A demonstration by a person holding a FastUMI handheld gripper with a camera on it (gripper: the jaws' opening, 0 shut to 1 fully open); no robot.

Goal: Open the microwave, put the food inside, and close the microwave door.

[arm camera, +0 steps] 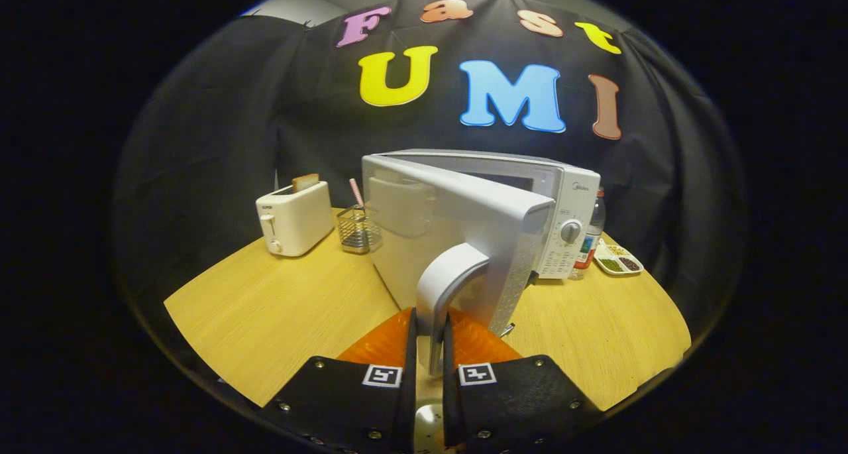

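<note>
Microwave (570, 195) door (457, 222) swung partly open; gripper (429, 368) jaws narrow, clamped on handle (445, 288). Risk: pads slipping off curved handle, or pull dragging oven across table (265, 308).

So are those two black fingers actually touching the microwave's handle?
Touching. In the gripper view both fingers press against the door handle from either side, no gap showing.
</note>
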